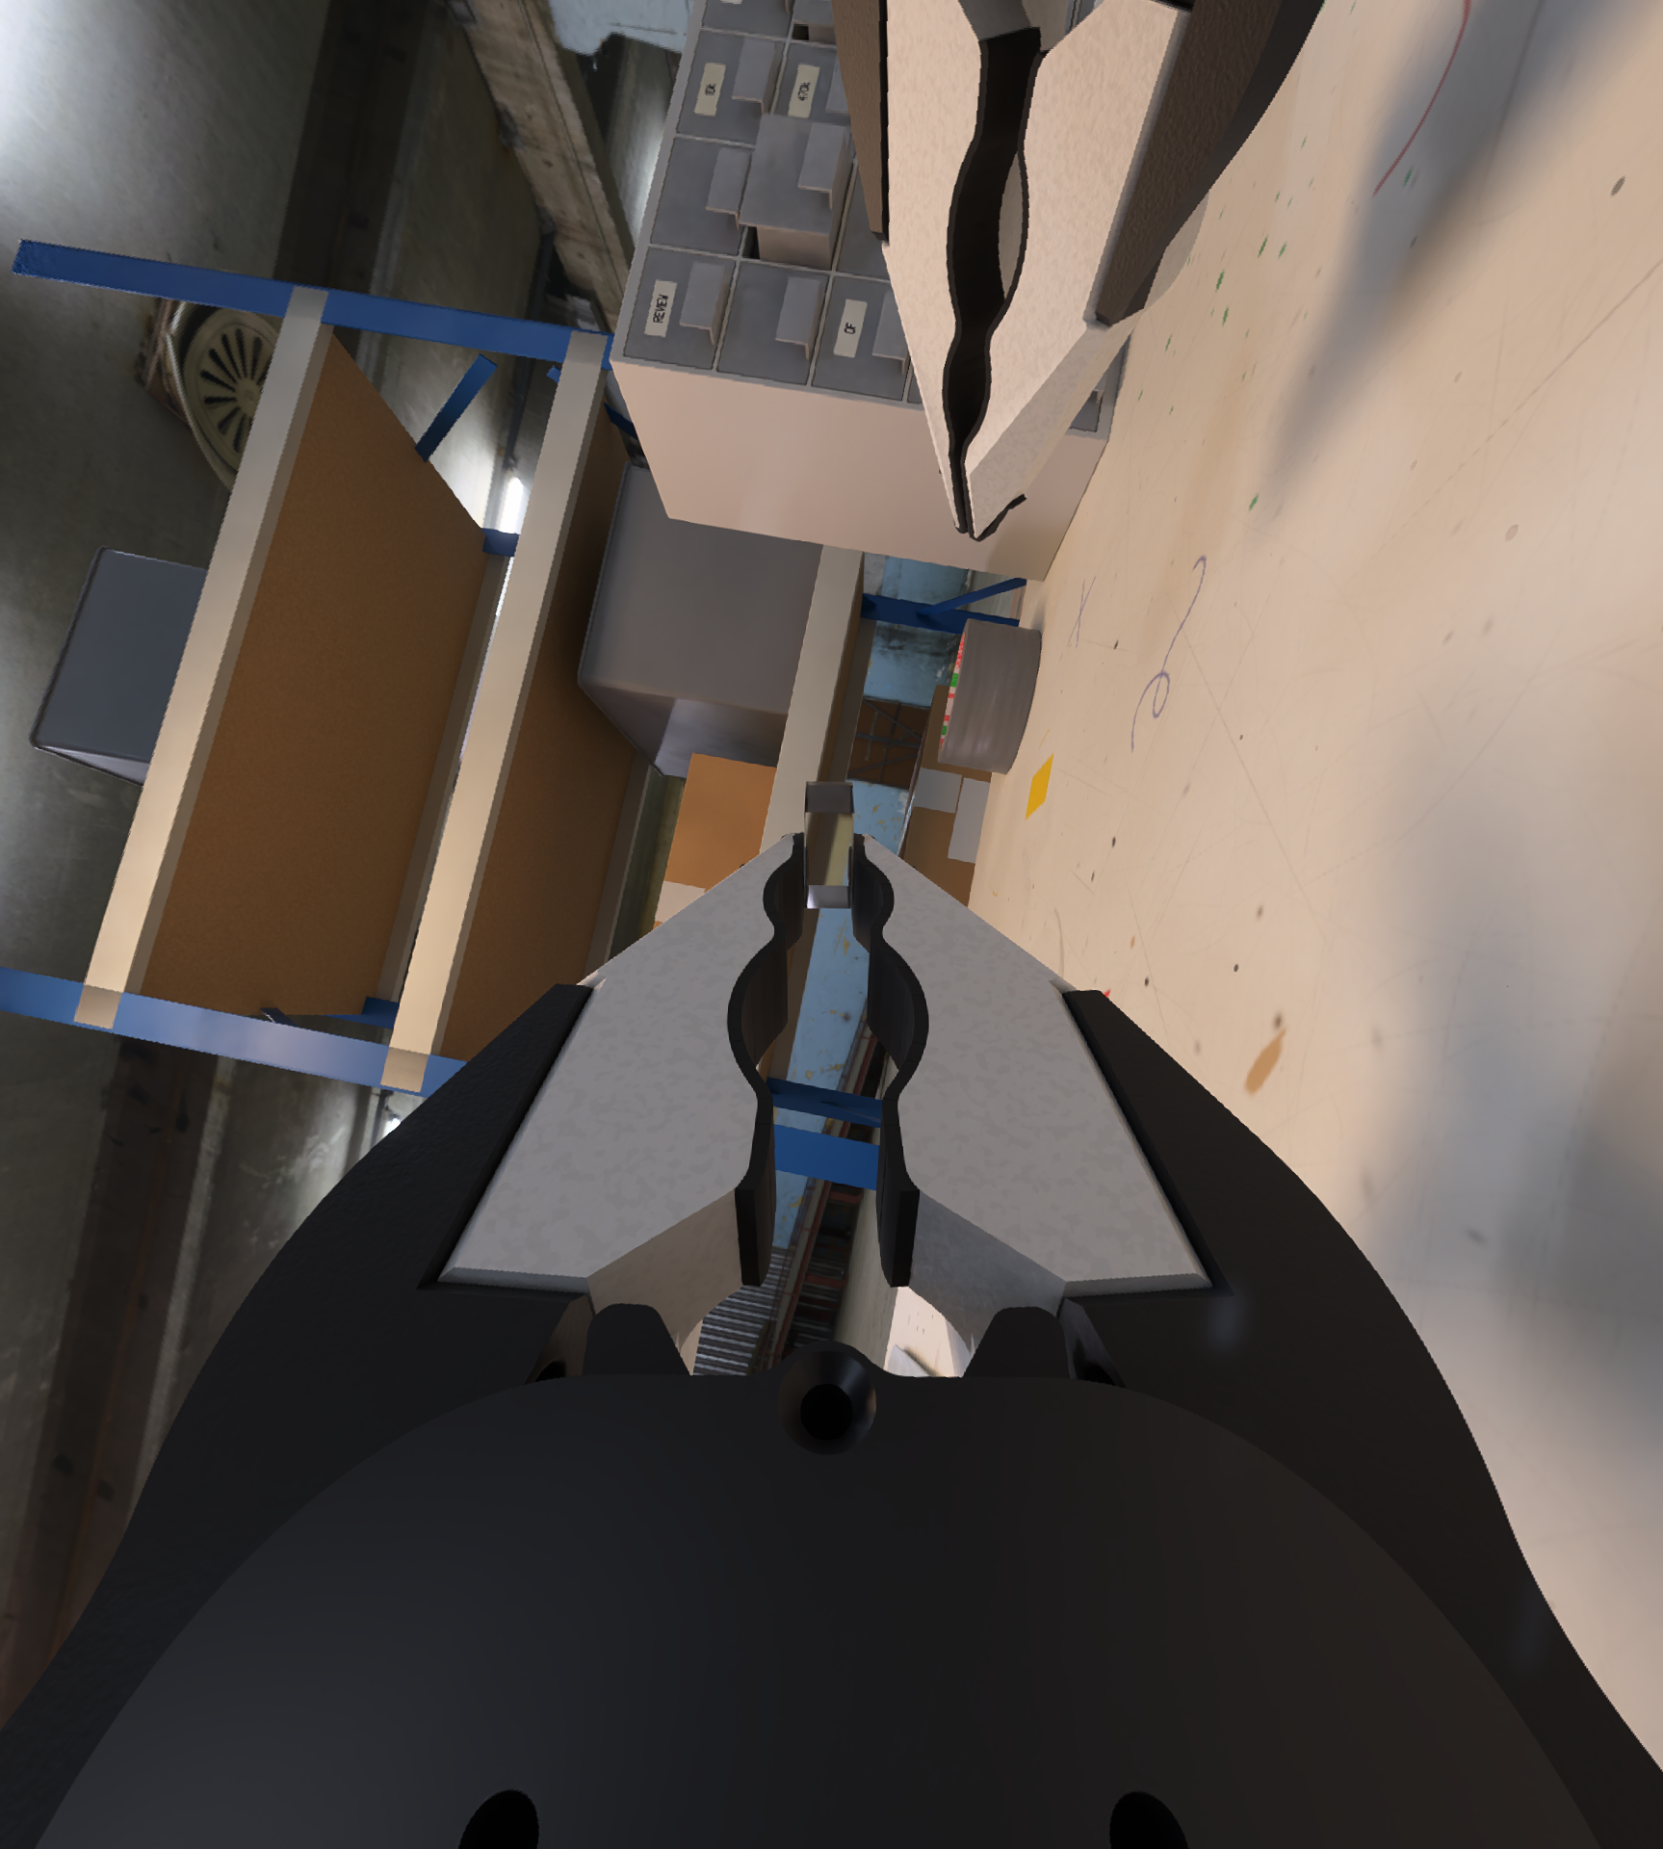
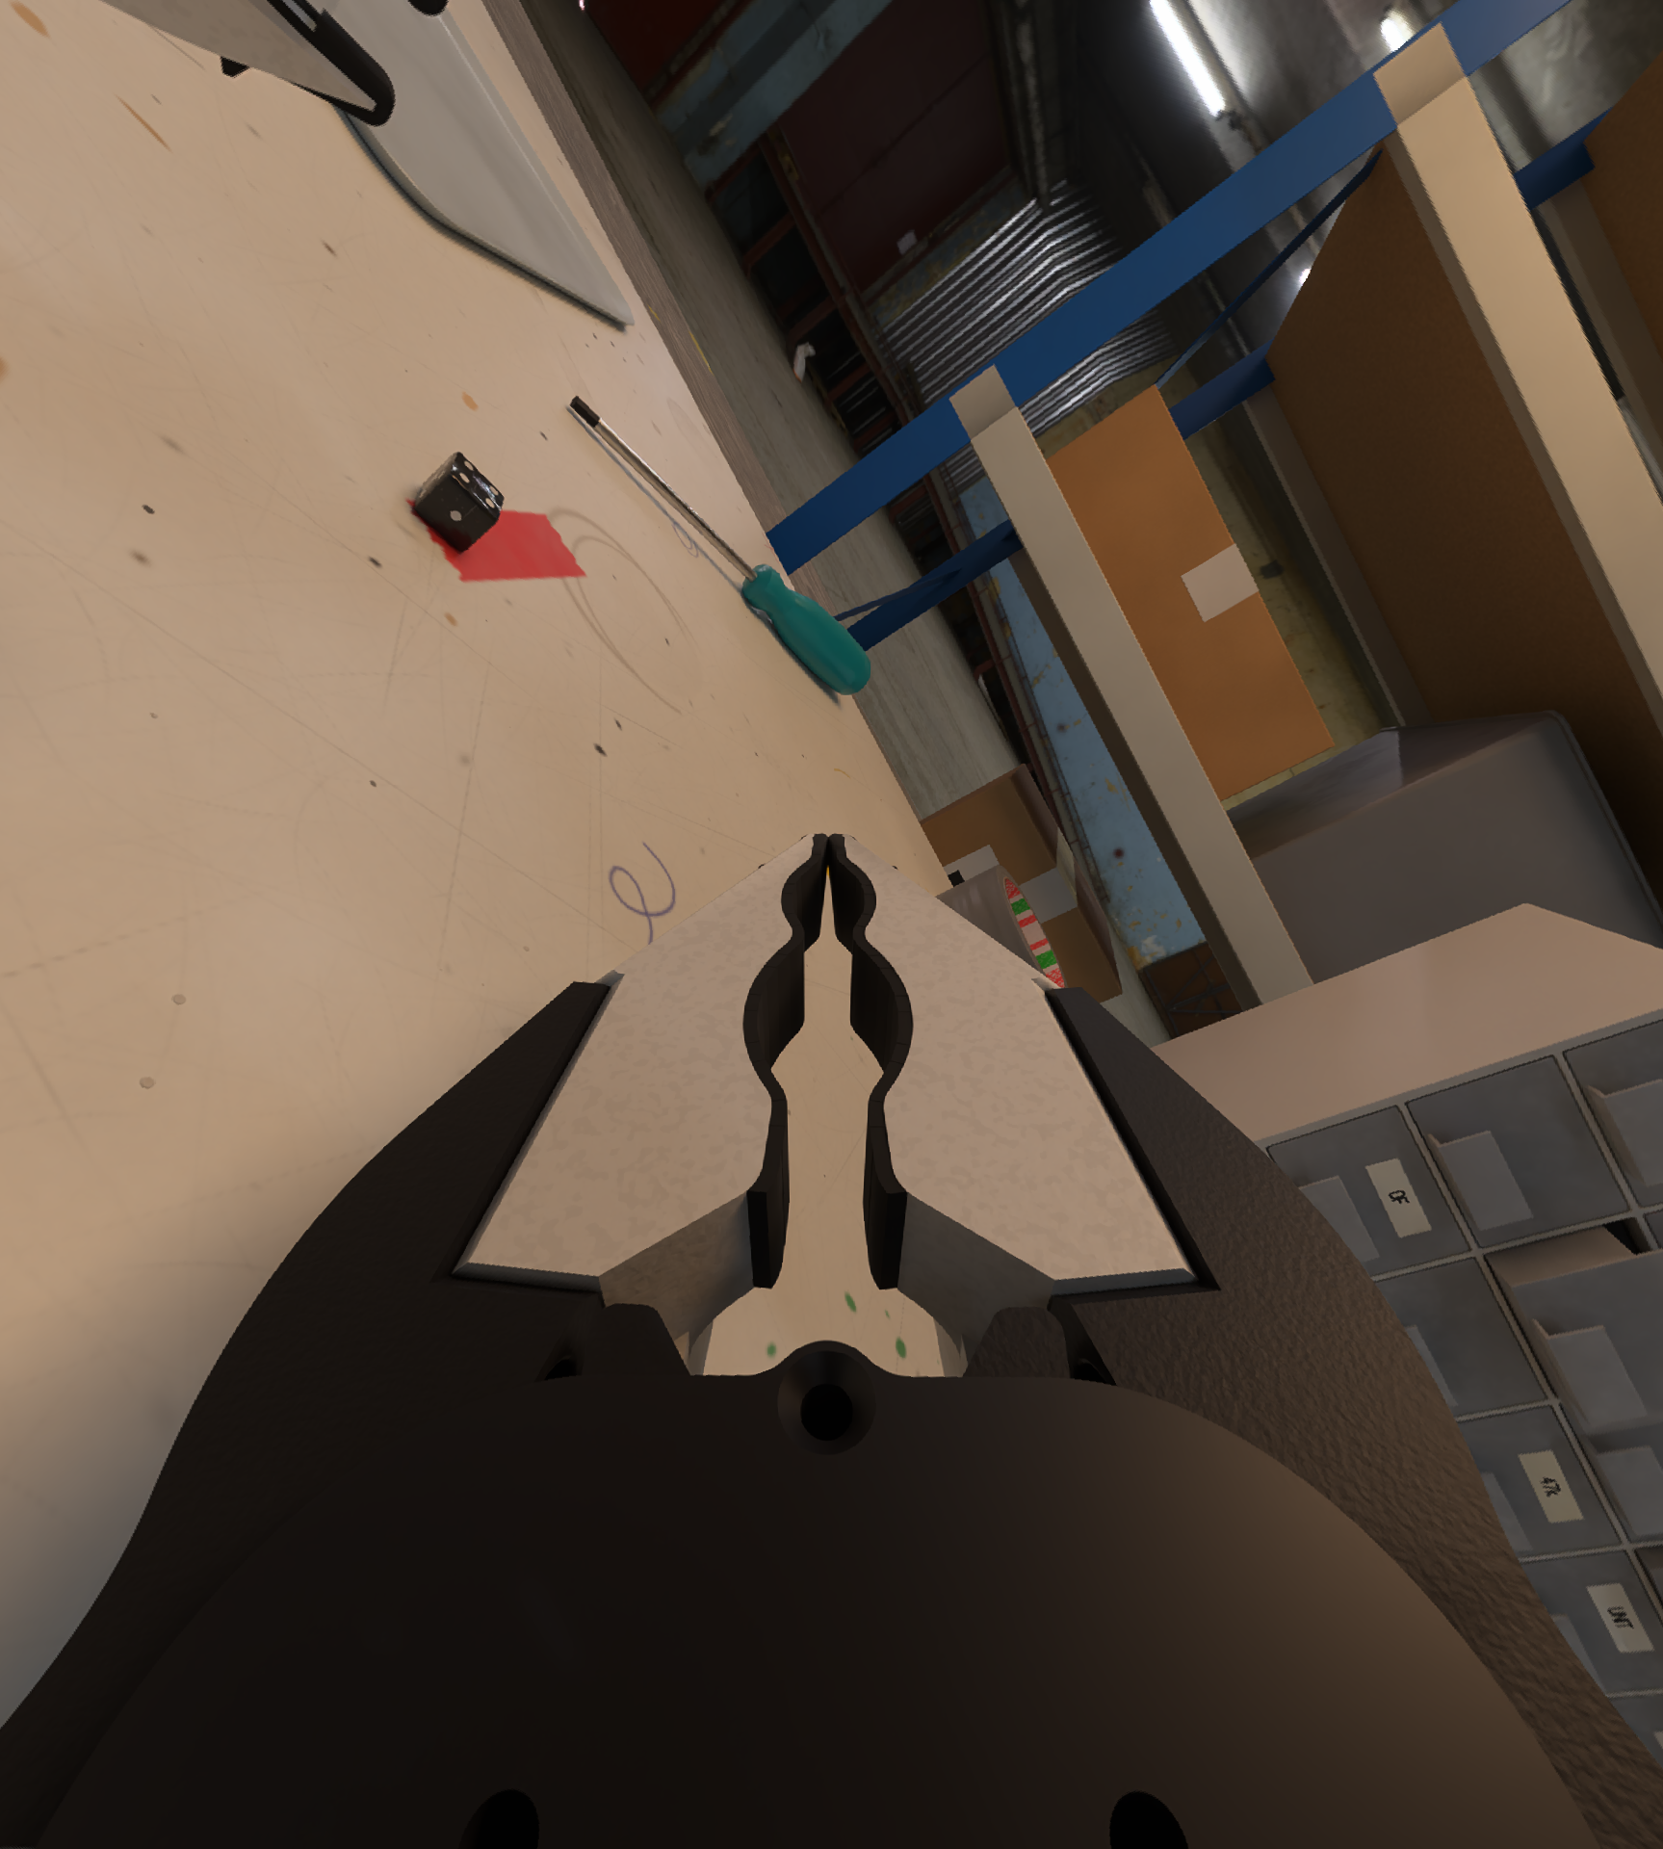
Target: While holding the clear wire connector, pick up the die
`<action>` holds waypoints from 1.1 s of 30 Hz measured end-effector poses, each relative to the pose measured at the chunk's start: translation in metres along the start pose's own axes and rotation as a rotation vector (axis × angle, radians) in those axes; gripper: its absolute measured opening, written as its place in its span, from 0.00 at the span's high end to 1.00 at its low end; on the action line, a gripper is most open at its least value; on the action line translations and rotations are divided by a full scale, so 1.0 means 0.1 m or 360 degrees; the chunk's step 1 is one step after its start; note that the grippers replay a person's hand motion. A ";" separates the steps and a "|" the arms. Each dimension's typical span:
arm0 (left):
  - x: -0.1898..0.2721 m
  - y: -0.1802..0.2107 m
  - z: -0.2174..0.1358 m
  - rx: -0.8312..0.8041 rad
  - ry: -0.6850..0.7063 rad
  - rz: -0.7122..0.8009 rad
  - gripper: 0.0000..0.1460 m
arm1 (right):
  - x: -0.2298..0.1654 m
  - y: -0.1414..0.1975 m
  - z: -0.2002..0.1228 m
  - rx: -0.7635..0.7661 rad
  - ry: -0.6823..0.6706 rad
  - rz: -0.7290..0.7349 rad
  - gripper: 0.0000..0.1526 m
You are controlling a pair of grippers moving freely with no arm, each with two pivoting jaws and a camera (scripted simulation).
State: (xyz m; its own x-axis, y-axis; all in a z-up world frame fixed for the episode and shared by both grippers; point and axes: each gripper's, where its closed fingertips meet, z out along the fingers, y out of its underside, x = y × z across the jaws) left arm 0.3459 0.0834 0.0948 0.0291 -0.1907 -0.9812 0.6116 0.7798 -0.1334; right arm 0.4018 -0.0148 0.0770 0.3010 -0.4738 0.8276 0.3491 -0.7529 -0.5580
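The die (image 2: 458, 500) is small and black with white dots. It sits on the tan surface (image 2: 207, 800), partly on a red patch (image 2: 522, 550), well apart from both claws. The clear wire connector (image 1: 828, 845) is pinched at the tips of the left claw (image 1: 827, 860) and held up off the surface. So the first step looks done. The right claw (image 2: 827, 850) is pressed together with nothing in it. Next, it would need to be spread, moved over to the die and closed on it. There is open room around the die. A green-handled screwdriver (image 2: 807, 630) lies near the far edge of the surface, beside the die. A grey drawer box (image 2: 1557, 1251) is close on the right.
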 end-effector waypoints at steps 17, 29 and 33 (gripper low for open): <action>0.00 0.00 0.00 -0.0003 0.0002 0.0002 0.95 | -0.02 0.01 0.01 -0.0010 -0.0015 -0.0003 1.00; 0.00 0.00 0.00 -0.0002 0.0002 0.0003 0.95 | -0.02 0.02 0.01 -0.0018 -0.0016 0.0000 1.00; 0.00 0.00 0.00 0.0001 0.0003 0.0005 0.95 | -0.01 0.02 0.01 -0.0018 -0.0010 0.0004 1.00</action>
State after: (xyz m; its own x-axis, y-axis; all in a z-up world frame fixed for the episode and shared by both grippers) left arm 0.3458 0.0832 0.0947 0.0292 -0.1873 -0.9819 0.6121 0.7800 -0.1305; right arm 0.4031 -0.0149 0.0753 0.3074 -0.4727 0.8258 0.3384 -0.7568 -0.5592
